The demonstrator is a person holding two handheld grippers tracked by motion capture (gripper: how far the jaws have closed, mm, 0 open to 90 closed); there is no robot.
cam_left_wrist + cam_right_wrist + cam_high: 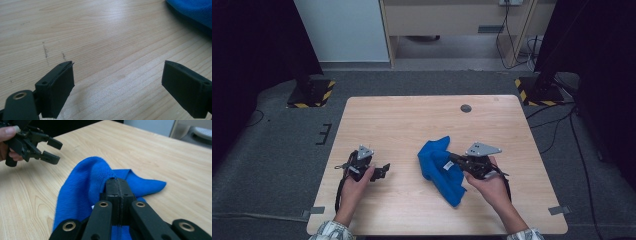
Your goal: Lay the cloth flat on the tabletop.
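Cloth: one blue terry piece, bunched on the desk, lying between the two grippers, nearer the right one. It is raised into a ridge where it is gripped, with a flat corner trailing off beyond the ridge in the right gripper view.

Right gripper: jaws pressed together, pinching a fold of the cloth at the ridge; pile bulges over the jaw tips.

Left gripper: jaws spread wide, nothing between them, held off to the left of the cloth and pointing toward it. In the left gripper view bare desk lies between the jaws and the cloth edge sits at the far upper right.

Handling, judged: light, soft, limp, no stiffness. It will sag and drape from any single pinch point. Pile gives good friction, so slip is unlikely; not fragile. Best holds: a corner or hem edge, thin enough for the jaws to close fully. A second pinch at a free corner would let it be spread.

Count: cloth 1, grippers 2, desk 1
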